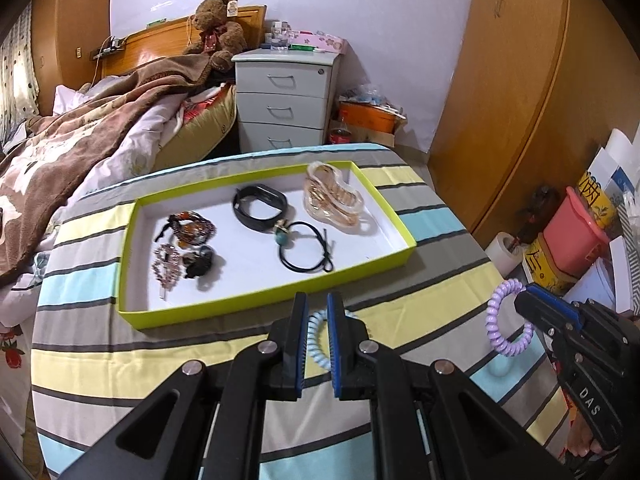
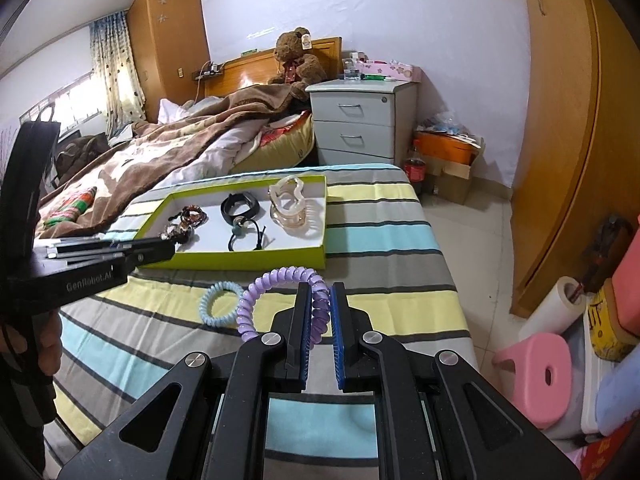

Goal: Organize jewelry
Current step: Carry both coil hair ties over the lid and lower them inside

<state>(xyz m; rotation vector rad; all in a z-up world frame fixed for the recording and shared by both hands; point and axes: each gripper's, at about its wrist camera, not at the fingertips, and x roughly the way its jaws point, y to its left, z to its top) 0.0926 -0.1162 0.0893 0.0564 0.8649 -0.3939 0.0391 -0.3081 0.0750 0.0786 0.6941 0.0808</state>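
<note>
A lime-edged tray (image 1: 168,316) (image 2: 256,262) sits on the striped table and holds a clear hair claw (image 1: 334,196), a black band (image 1: 260,204), a black hair tie with a teal bead (image 1: 304,250), beaded bracelets (image 1: 192,226) and a dark clip (image 1: 200,264). My left gripper (image 1: 317,312) stands just before the tray's near edge, jaws narrowly apart around a light blue spiral hair tie (image 1: 320,340) (image 2: 220,304) that lies on the cloth. My right gripper (image 2: 321,300) is shut on a purple spiral hair tie (image 2: 276,292) (image 1: 506,320) held above the table.
A bed with a brown blanket (image 1: 80,140) lies to the left. A grey drawer unit (image 1: 284,100) stands behind the table. Boxes, a pink bin (image 1: 576,236) and a pink stool (image 2: 540,376) crowd the floor on the right, before a wooden wardrobe (image 2: 568,160).
</note>
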